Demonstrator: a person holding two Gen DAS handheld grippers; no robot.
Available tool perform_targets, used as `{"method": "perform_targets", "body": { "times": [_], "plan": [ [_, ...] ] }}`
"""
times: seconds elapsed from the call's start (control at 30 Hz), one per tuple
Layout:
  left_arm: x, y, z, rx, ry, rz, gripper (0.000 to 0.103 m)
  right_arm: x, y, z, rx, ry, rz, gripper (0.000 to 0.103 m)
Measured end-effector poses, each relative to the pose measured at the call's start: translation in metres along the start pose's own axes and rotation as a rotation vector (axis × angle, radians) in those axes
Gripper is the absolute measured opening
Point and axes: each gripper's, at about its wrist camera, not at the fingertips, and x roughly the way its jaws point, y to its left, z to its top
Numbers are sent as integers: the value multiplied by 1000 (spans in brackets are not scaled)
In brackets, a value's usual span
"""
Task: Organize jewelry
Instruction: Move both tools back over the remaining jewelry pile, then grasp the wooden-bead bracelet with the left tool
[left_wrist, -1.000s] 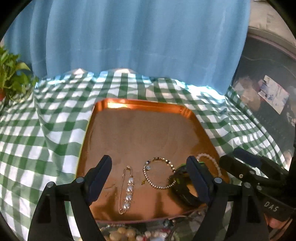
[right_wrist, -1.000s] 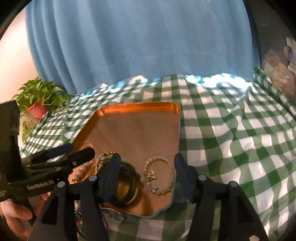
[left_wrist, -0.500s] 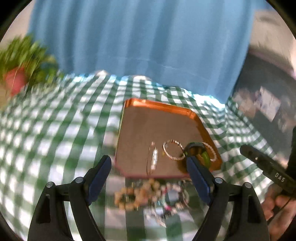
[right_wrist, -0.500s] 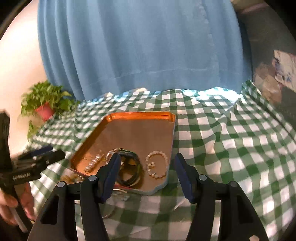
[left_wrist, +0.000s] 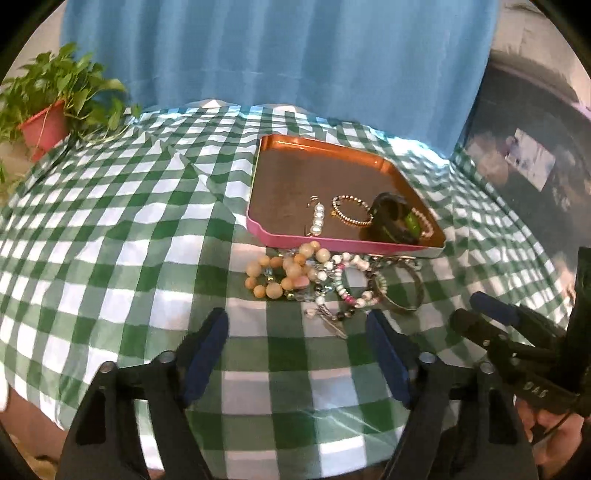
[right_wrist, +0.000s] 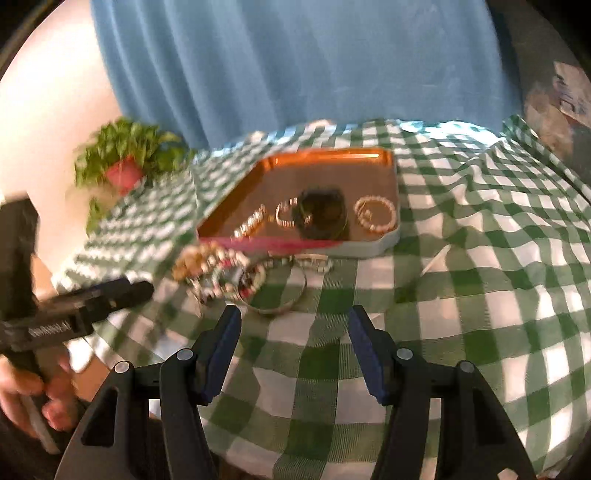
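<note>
On checkered table: tray holds sorted pieces; tangled jewelry pile waits just outside its near edge. Left gripper, right gripper both spread wide, empty, short of pile.

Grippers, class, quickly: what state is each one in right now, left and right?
Left gripper: open, holding nothing, above the green-checked tablecloth.
Right gripper: open, holding nothing.

Empty, wide-open right claw before blurred jewelry pile — bangle, seemingly, nearest.
</note>
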Motion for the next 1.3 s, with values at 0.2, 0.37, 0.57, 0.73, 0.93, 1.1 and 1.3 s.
{"method": "perform_targets", "body": {
  "times": [0.2, 0.37, 0.57, 0.73, 0.93, 1.1, 1.3],
  "plan": [
    [17, 14, 16, -9, 10, -52, 44, 22, 2, 11, -17, 26, 24, 57],
    [34, 3, 25, 92, 35, -38, 32, 39, 13, 25, -45, 47, 32, 57],
    [56, -5, 26, 160, 82, -4, 27, 57, 25, 24, -118, 104, 13, 57],
    [63, 9, 30, 71, 94, -39, 13, 60, 26, 24, -140, 106, -1, 57],
    [35, 27, 25, -77, 63, -164, 13, 53, 16, 22, -75, 98, 7, 56],
    [5, 38, -2, -180, 74, -196, 13, 31, 7, 7, -4, 84, -4, 56],
    [4, 34, -38, -160, 156, -169, 13, 14, 10, -8, -55, 73, -53, 56]
  ]
}}
